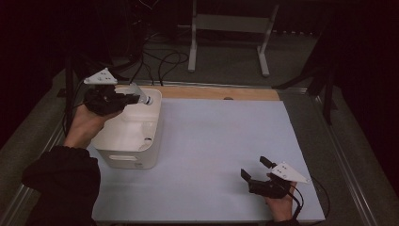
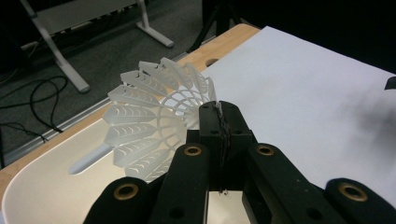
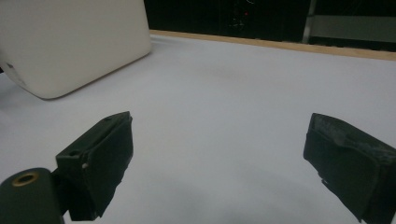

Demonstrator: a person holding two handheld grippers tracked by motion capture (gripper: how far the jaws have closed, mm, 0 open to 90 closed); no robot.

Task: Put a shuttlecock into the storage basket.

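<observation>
While the left tool (image 1: 123, 96) is clenched on it, the white plastic shuttlecock with a slotted, feather-shaped skirt (image 2: 154, 122) hangs above the far part of the white rounded plastic bin (image 1: 151, 141). In the left gripper view the two black jaws are pressed together on the edge of the skirt, with no gap between them. The skirt is a translucent white cone of thin ribs, and each outer panel is cut with small curved slots like a feather. In this view the open wide end of the skirt faces mostly away from the tool, toward the far rim of the bin. In the high view the small rounded cork end (image 1: 147, 100) shows at the right of the tool, over the inside of the bin. So the long axis of the shuttlecock lies nearly level and runs across the bin, from its left side toward its right side; a small tilt I cannot tell.

The right tool (image 1: 256, 170) is released: its jaws stand wide apart with nothing between them, low over the pale sheet on the desk (image 1: 221, 141), well apart from the bin and on its right, at the near side.
</observation>
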